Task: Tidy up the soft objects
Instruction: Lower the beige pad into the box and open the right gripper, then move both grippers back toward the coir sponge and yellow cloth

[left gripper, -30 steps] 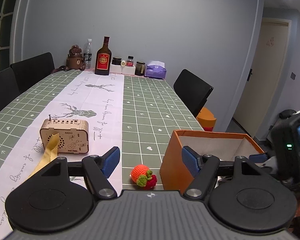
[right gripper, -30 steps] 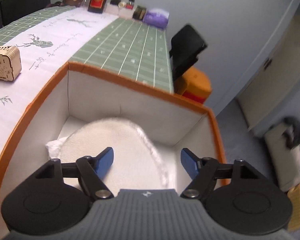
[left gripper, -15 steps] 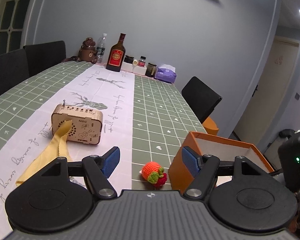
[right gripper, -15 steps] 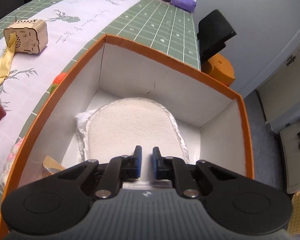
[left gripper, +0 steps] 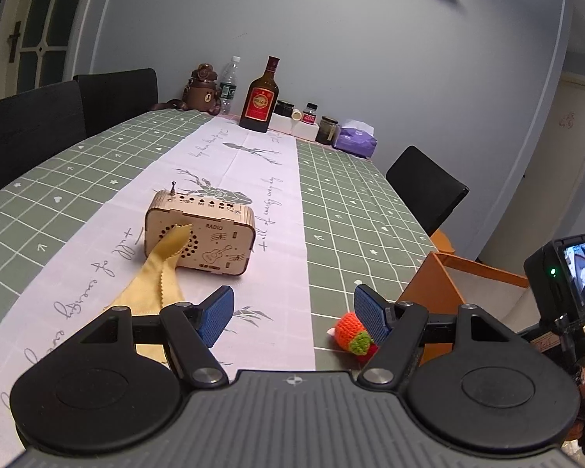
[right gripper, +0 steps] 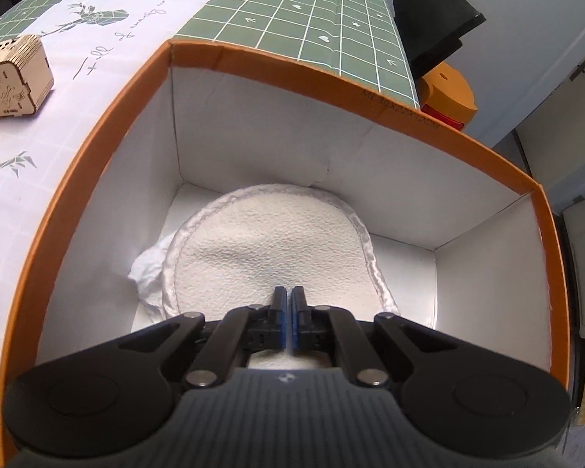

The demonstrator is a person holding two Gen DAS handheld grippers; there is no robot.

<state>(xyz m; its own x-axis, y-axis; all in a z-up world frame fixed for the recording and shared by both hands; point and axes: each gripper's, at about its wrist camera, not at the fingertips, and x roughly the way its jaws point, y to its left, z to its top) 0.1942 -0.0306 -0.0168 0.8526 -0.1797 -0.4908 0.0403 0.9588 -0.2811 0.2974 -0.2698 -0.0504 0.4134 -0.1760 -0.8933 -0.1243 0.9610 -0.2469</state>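
Right gripper (right gripper: 288, 321) points down into the orange box (right gripper: 97, 179), fingers closed together with nothing between them, tips just above the near end of the white fleece pad (right gripper: 273, 245). Pad lies flat on the box floor, oval, long axis running straight away from the fingertips toward the far wall, rounded end against that wall; crumpled white cloth (right gripper: 150, 269) tucked under its edge, left of the fingers. Left gripper (left gripper: 292, 314) hovers low over the table (left gripper: 355, 202), fingers spread wide, nothing between the pads. Crocheted orange toy (left gripper: 351, 331) sits on the green cloth just beside the right finger, partly hidden behind it, green-and-red end toward the camera; cannot tell whether it touches the pad. Yellow cloth (left gripper: 156, 284) is a long strip by the left finger, running ahead from behind it, its far tip lying up against the front of the wooden radio (left gripper: 201, 236). Orange box is right of the right finger.
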